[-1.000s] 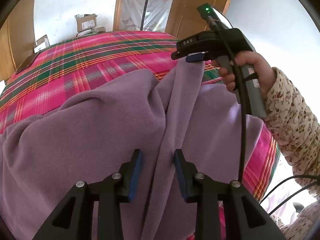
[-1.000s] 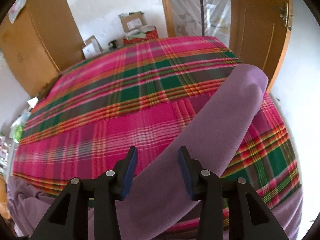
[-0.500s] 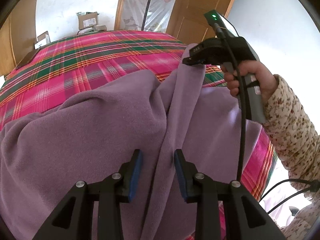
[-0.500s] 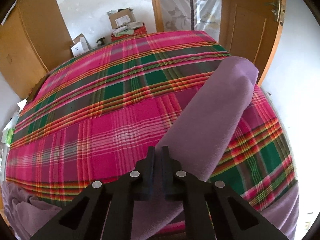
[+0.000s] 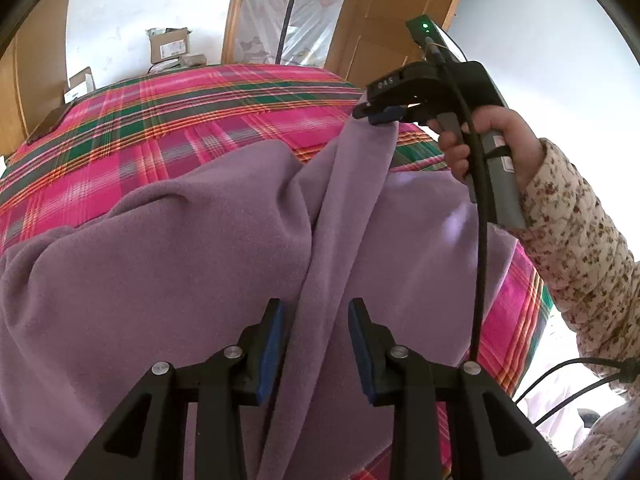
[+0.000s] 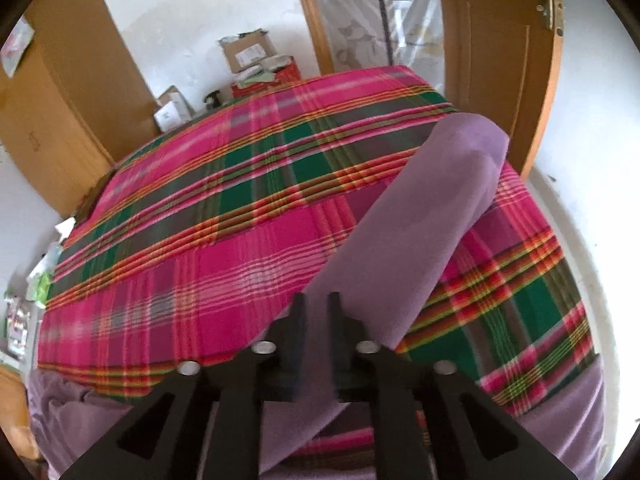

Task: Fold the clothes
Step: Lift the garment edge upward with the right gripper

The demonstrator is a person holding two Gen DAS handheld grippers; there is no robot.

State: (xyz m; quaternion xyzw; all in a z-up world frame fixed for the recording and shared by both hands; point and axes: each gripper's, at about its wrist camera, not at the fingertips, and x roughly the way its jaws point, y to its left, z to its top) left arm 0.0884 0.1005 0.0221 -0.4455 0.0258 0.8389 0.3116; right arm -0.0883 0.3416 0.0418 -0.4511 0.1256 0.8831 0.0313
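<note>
While my right claw (image 6: 316,320) pinches the purple fleece's (image 5: 168,264) sleeve end up at the frame's upper right, jaws easing apart a bit, my left claw (image 5: 316,344) waits unclenched around the hanging strip, ready to fold it over the plaid bedspread (image 6: 208,232).

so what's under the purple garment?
The plaid bedcover lies under the purple garment, showing around its edges. Whatever else lies beneath the garment's middle is covered and cannot be seen.

Bright white walls (image 6: 192,12), wooden doors (image 6: 492,60) past the plaid bed cover (image 6: 224,240), cardboard boxes (image 6: 246,50) stacked behind it.
</note>
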